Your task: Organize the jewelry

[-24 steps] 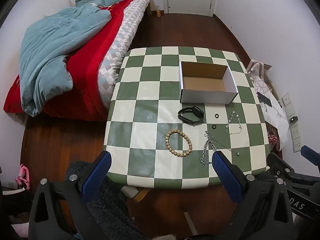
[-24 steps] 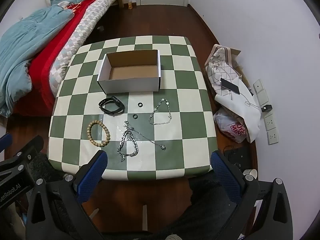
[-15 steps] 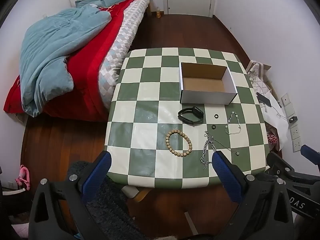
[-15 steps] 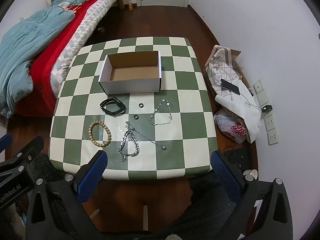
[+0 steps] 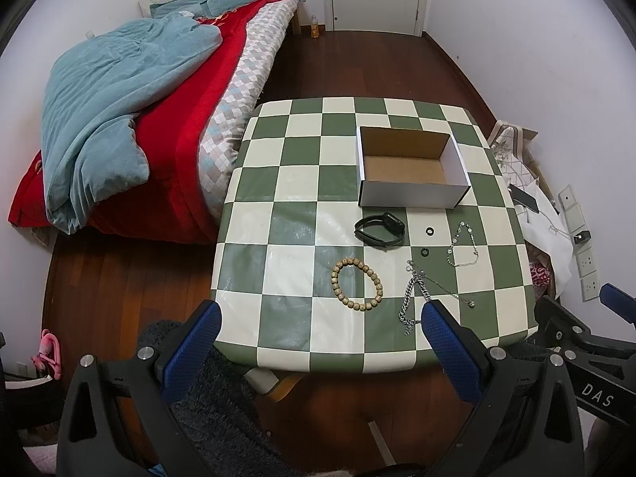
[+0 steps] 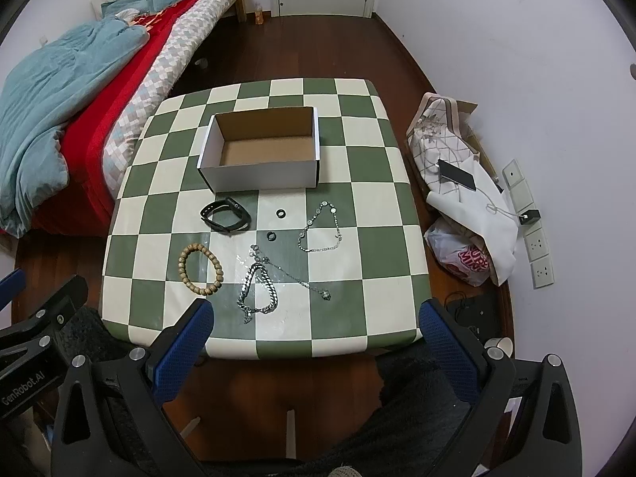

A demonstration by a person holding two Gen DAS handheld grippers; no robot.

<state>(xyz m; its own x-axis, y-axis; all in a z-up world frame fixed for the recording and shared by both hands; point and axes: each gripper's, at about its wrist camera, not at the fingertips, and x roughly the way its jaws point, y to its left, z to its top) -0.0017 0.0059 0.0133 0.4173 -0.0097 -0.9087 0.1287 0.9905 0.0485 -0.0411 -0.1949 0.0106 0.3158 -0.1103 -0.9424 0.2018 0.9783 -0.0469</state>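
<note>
Both my grippers, left gripper (image 5: pixel 318 318) and right gripper (image 6: pixel 316 318), hang wide apart and empty above the near table (image 5: pixel 278 214) edge. All 7 pieces, from bead bracelet (image 5: pixel 356 284) to watch band (image 5: pixel 379 229), lie outside the empty box (image 5: pixel 411 194), likely their destination

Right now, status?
Left tool and right tool open, empty, short of table. Box empty; jewelry loose beside it. Nothing blocking.
</note>
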